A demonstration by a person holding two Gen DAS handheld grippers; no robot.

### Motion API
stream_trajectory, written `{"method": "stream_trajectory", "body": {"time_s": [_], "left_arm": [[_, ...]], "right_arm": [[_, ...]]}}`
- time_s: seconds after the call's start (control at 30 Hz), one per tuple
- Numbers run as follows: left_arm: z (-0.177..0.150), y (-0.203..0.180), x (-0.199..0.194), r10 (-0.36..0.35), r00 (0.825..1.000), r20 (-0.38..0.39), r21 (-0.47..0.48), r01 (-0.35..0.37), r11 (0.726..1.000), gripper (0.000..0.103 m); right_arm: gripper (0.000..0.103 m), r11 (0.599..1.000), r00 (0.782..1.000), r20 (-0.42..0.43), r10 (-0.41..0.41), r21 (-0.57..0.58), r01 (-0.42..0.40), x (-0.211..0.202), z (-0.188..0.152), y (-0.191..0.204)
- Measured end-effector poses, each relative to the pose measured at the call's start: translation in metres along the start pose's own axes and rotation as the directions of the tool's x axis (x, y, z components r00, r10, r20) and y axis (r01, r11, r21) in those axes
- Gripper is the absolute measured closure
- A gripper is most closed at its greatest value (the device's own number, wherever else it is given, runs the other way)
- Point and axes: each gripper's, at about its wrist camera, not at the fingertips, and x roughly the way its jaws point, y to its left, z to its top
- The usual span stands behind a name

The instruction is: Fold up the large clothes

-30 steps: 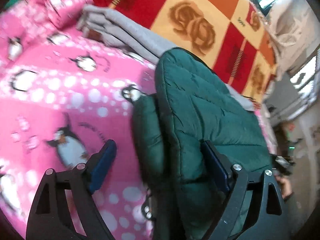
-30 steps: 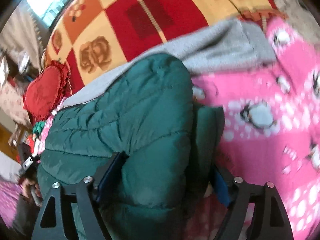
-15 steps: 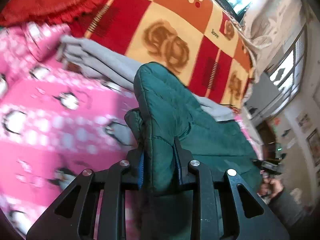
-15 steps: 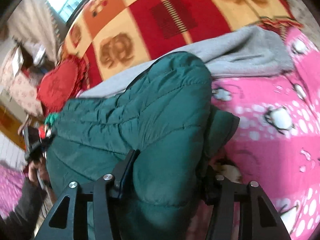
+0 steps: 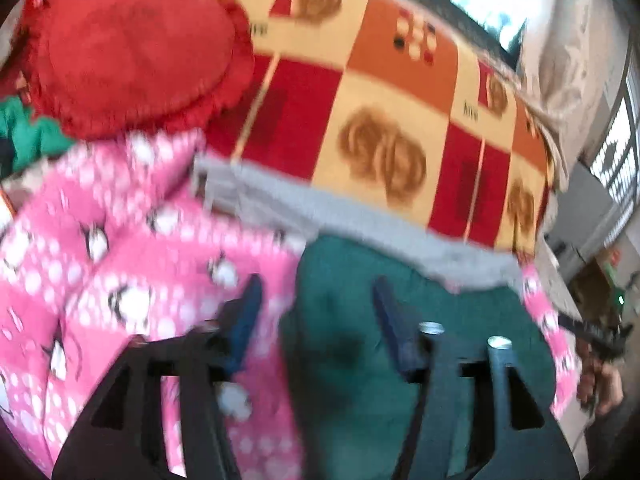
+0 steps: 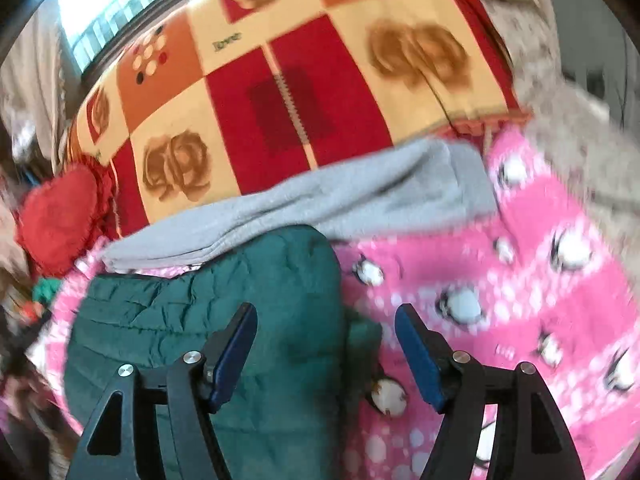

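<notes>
In the left wrist view, which is blurred, the dark green quilted puffer jacket [image 5: 420, 380] is seen lying on the pink fleece blanket printed with penguins and white dots [image 5: 120, 264], just in front of a folded grey fleece garment [image 5: 360, 224] and a checked red, orange and cream blanket with brown roses [image 5: 380, 100]; a red heart-shaped frilled cushion [image 5: 132, 48] is seen at the upper left. The left gripper [image 5: 316, 316] is held with its blue-padded tongs spread apart, nothing being pinched; one pad is seen over the pink blanket and the other over the jacket. A small word is printed on a cream square of the checked blanket, but it is too smeared here to be read. In the right wrist view, the jacket [image 6: 208, 340] is shown as a compact, doubled-over bundle resting on the pink blanket [image 6: 540, 280], its far edge touching the grey garment [image 6: 320, 208]. The right gripper [image 6: 326, 340] is likewise held spread and empty, straddling the jacket's right edge. The word "love" can be made out on the checked blanket [image 6: 260, 92]. The jacket appears at least partly folded; whether a further fold or tidying is left cannot be told.
</notes>
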Motion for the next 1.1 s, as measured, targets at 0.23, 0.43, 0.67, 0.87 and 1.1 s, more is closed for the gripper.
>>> {"method": "stream_trajectory", "body": {"time_s": [0.23,0.43,0.67,0.87,1.1], "left_arm": [[-0.009,-0.055,0.092,0.149,0.976,-0.16,0.149,-0.125,0.981,0.034],[-0.041,-0.05,0.13,0.208,0.961,-0.183,0.161,-0.179,0.971,0.033],[-0.056,-0.042,0.14,0.205,0.967,-0.153,0.129,-0.186,0.974,0.031],[-0.058,-0.042,0.146,0.209,0.963,-0.168,0.126,-0.189,0.974,0.031],[-0.032,-0.056,0.095,0.187,0.966,-0.179,0.128,-0.165,0.978,0.031]], "right_arm": [[0.034,0.996,0.996,-0.084,0.006,-0.088,-0.013,0.082,0.004,0.063],[0.028,0.988,0.988,-0.156,0.01,-0.152,-0.034,0.122,-0.013,0.042],[0.019,0.985,0.996,-0.079,0.029,-0.167,-0.042,0.122,-0.023,0.044],[0.016,0.986,0.997,-0.077,0.031,-0.162,-0.044,0.129,-0.021,0.045],[0.017,0.981,0.998,-0.066,0.02,-0.192,-0.032,0.067,-0.012,0.059]]}}
